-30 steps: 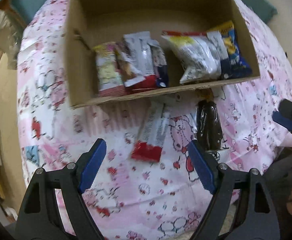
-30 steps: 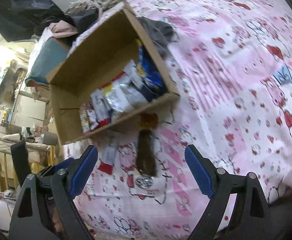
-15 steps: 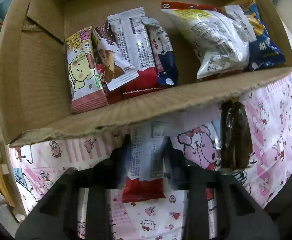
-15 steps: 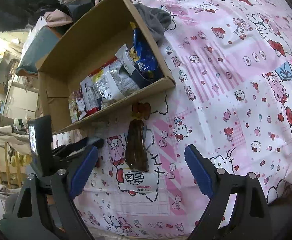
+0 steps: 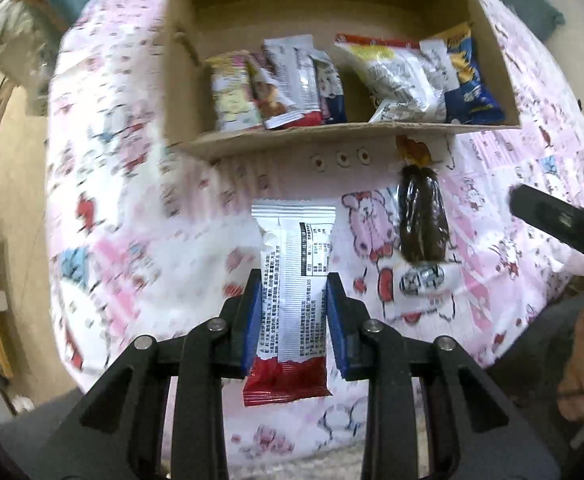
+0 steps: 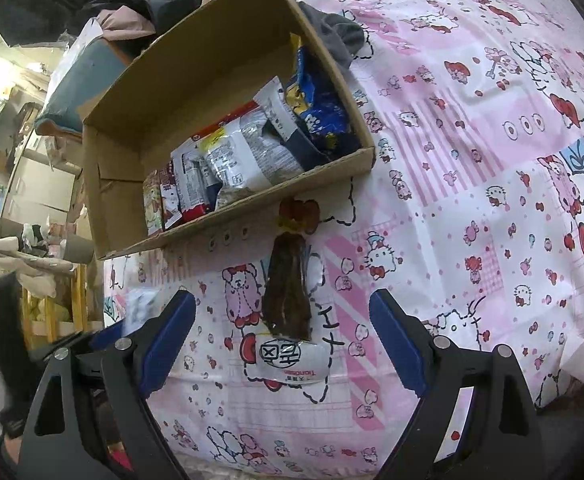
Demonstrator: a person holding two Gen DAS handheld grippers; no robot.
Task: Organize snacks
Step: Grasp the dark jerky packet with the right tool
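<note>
Left wrist view showed the left tongs (image 5: 294, 312) pinching a white-and-red snack packet (image 5: 292, 300) above the pink cloth (image 5: 132, 220), short of the cardboard box (image 5: 292, 144). Right wrist view alone showed the right tongs (image 6: 282, 342) spread over the dark snack (image 6: 288, 292).
</note>
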